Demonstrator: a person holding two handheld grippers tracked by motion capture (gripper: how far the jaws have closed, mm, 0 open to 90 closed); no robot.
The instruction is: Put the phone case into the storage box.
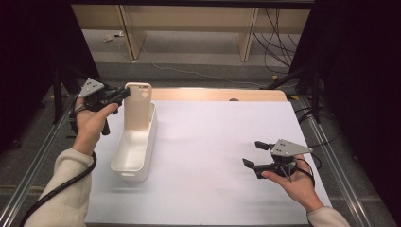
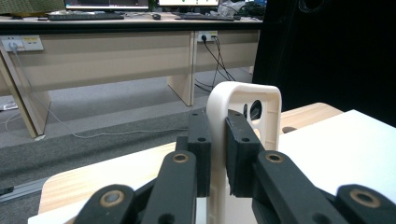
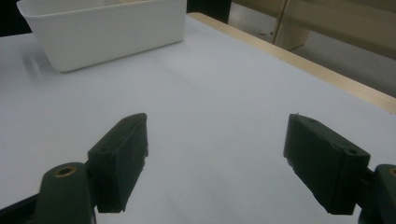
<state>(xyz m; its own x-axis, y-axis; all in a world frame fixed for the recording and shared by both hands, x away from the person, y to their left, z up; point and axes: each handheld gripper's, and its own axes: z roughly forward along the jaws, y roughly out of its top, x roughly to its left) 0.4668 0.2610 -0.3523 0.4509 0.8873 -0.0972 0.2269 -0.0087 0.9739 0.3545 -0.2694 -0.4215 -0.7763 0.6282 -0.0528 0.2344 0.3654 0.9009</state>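
A cream phone case (image 1: pixel 137 106) stands upright over the far end of a white oblong bin (image 1: pixel 128 165) at the table's left. My left gripper (image 1: pixel 124 94) is shut on the case's left edge near its top. In the left gripper view the black jaws pinch the cream phone case (image 2: pixel 243 100) edge-on, camera cutout to the right of the jaws. My right gripper (image 1: pixel 254 153) hovers low over the white table at the right, open, with nothing between its fingers (image 3: pixel 119 158).
The white table sheet (image 1: pixel 213 142) spreads between bin and right gripper, with a wooden table edge (image 1: pixel 217 94) behind it. The white bin (image 3: pixel 105 30) lies ahead of the right gripper. Desk legs and cables sit on the floor beyond.
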